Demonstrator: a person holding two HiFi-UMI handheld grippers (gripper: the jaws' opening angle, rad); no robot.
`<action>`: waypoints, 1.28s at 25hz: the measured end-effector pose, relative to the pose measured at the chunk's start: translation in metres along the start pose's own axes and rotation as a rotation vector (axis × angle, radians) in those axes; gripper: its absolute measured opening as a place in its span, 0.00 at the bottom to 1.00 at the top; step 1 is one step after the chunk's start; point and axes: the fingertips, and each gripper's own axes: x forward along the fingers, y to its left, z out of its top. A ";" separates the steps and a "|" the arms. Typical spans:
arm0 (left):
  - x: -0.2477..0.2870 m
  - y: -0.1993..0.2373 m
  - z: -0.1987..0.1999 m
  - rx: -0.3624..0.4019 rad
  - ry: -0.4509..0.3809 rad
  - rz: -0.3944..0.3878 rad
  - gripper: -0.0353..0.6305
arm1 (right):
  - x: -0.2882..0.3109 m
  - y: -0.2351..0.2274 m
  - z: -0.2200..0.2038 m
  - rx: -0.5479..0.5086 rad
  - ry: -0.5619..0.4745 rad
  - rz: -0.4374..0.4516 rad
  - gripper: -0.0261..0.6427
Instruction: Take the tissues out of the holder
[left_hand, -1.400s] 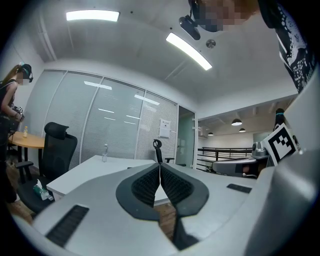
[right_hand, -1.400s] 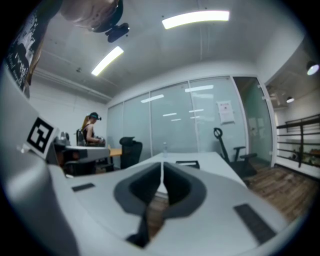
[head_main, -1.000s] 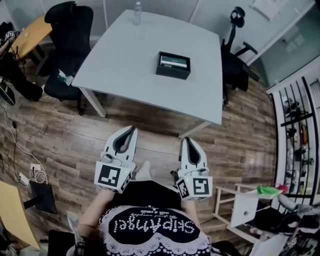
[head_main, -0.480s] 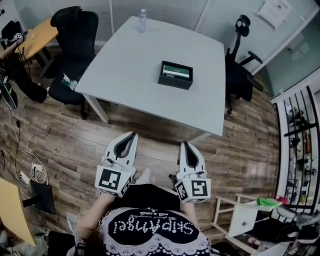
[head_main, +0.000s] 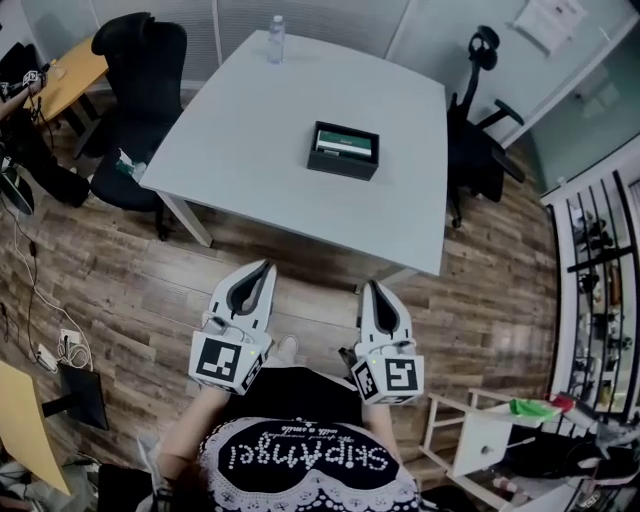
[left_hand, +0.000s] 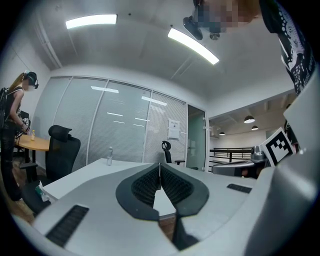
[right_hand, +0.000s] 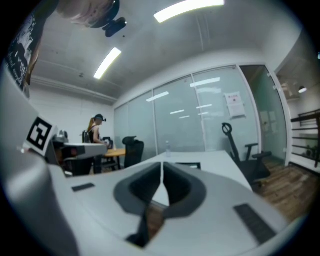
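A black tissue holder (head_main: 343, 150) with a green and white tissue pack inside sits near the middle of the white table (head_main: 250, 120). Both grippers hang over the wooden floor, well short of the table's near edge. My left gripper (head_main: 265, 266) is shut with nothing between its jaws, tips meeting in the left gripper view (left_hand: 159, 165). My right gripper (head_main: 371, 285) is shut and empty too, its tips together in the right gripper view (right_hand: 162, 164). The holder (right_hand: 187, 165) shows small and far on the table in the right gripper view.
A clear water bottle (head_main: 275, 26) stands at the table's far edge. Black office chairs (head_main: 140, 70) stand left of the table and another (head_main: 478, 130) to its right. A person (right_hand: 95, 137) stands at a wooden desk far left. A white stool (head_main: 480, 430) stands at lower right.
The view has shifted slightly, so the table and holder sit a little lower and to the left in the picture. Both grippers stay shut and hold their place.
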 end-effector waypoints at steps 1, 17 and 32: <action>0.002 -0.001 0.000 -0.004 0.000 -0.001 0.11 | 0.000 -0.002 0.000 0.002 0.002 -0.002 0.09; 0.044 -0.001 -0.006 -0.020 0.023 -0.054 0.11 | 0.023 -0.024 0.002 0.027 0.017 -0.043 0.09; 0.138 0.064 0.001 -0.018 0.053 -0.104 0.11 | 0.125 -0.047 0.020 0.038 0.043 -0.079 0.09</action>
